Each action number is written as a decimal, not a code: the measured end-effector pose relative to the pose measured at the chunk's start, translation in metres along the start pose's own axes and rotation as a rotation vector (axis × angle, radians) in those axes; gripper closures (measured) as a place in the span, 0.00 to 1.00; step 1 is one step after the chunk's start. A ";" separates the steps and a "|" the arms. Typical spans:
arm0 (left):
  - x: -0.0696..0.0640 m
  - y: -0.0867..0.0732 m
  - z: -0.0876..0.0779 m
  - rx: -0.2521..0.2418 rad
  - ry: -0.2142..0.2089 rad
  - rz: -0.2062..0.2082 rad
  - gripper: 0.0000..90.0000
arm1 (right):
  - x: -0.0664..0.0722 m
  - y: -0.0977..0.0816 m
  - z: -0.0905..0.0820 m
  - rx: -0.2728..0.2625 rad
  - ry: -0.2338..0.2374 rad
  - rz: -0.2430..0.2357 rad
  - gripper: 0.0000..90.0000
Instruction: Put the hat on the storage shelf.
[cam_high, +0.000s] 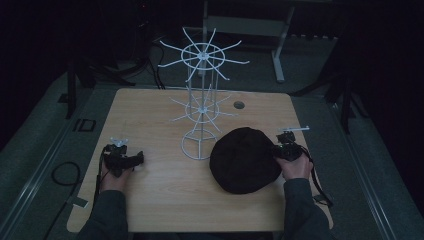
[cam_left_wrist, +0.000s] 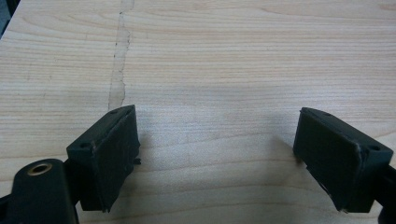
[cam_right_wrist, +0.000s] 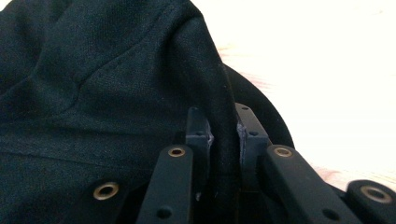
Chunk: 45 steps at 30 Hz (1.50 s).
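Dark room, wood table (cam_high: 160, 190). On its right side lay the black hat (cam_high: 244, 160), just beside the white rack (cam_high: 200, 107). The right gripper (cam_right_wrist: 223, 135) pinched the hat's right edge tight. The left gripper (cam_left_wrist: 217, 154) sat wide and empty, far left of the hat.

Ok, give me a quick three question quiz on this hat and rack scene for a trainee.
1. True or false: the right gripper is shut on a fold of the black hat.
2. What lies between the left gripper's jaws? A) the hat B) bare table top C) a rack arm
3. Where does the white wire rack stand relative to the hat?

Key: 1. True, the pads pinch the fabric in the right gripper view. 2. B, the jaws stand wide apart over the wooden table. 3. Just to its left and farther from the person, near the table's middle.
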<state>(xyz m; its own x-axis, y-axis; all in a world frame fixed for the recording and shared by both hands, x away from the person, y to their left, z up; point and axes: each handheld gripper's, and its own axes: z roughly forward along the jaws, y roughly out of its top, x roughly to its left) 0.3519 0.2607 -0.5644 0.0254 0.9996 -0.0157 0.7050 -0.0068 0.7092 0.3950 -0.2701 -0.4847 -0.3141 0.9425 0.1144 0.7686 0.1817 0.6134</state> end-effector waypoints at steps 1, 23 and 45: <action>0.000 0.000 0.000 0.000 0.000 0.000 0.17 | -0.003 0.001 -0.002 -0.005 0.010 0.010 0.88; 0.000 0.000 0.000 0.000 0.000 0.000 0.17 | -0.054 0.011 -0.037 -0.117 0.127 0.178 0.88; 0.000 0.000 0.000 0.001 0.000 0.000 0.17 | -0.075 0.022 -0.062 -0.177 0.158 0.250 0.87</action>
<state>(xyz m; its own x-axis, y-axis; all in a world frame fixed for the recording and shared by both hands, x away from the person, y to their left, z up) 0.3519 0.2607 -0.5644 0.0256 0.9995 -0.0158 0.7054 -0.0069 0.7088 0.4012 -0.3538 -0.4316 -0.2213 0.8939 0.3898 0.7283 -0.1143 0.6756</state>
